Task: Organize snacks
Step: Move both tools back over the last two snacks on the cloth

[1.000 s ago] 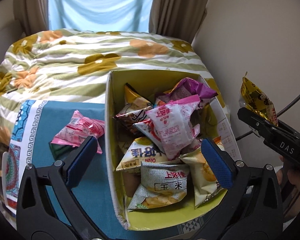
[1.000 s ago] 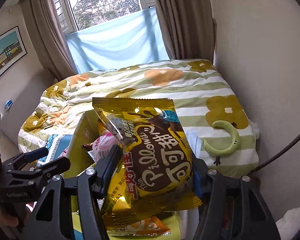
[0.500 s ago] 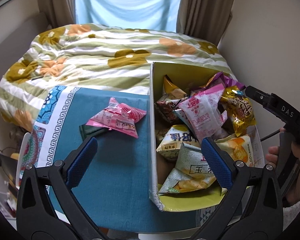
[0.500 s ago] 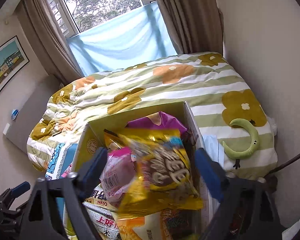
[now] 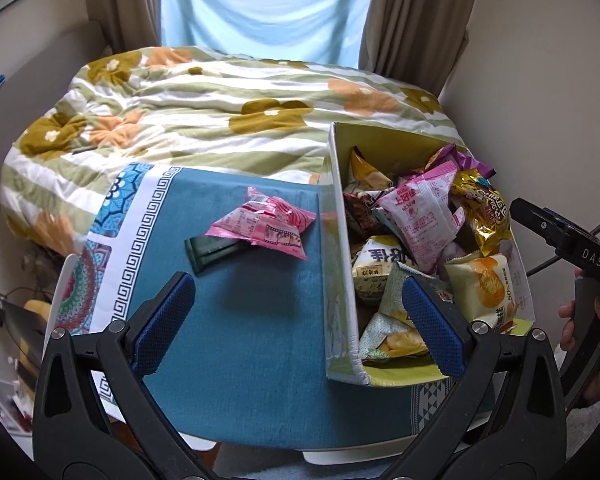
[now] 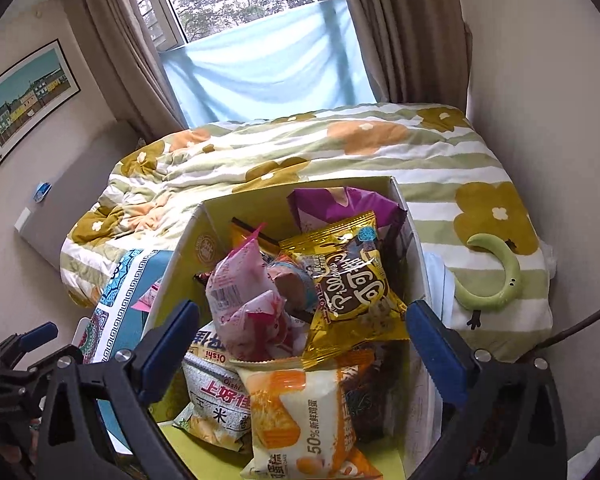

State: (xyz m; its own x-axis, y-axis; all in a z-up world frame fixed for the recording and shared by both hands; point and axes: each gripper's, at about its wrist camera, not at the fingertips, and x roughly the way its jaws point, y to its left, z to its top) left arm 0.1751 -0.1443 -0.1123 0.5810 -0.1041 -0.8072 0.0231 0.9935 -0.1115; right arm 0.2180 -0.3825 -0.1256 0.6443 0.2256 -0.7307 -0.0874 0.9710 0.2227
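Box (image 5: 342, 264) brims with snacks; both grippers' fingers spread, empty. Next, probably: left gripper (image 5: 300, 312) takes pink packet (image 5: 262, 226) off table (image 5: 236, 340).

1 box (image 5: 342, 264), 2 packets (image 5: 260, 227) outside it, perhaps 10 inside.

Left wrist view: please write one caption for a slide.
Open left gripper over blue mat; pink packet beside full snack box.

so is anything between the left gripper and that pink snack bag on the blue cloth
Nothing visible does. The left gripper is open over bare blue cloth, and the pink snack bag lies ahead, resting partly on a dark green packet. The cardboard box stands beside the path.
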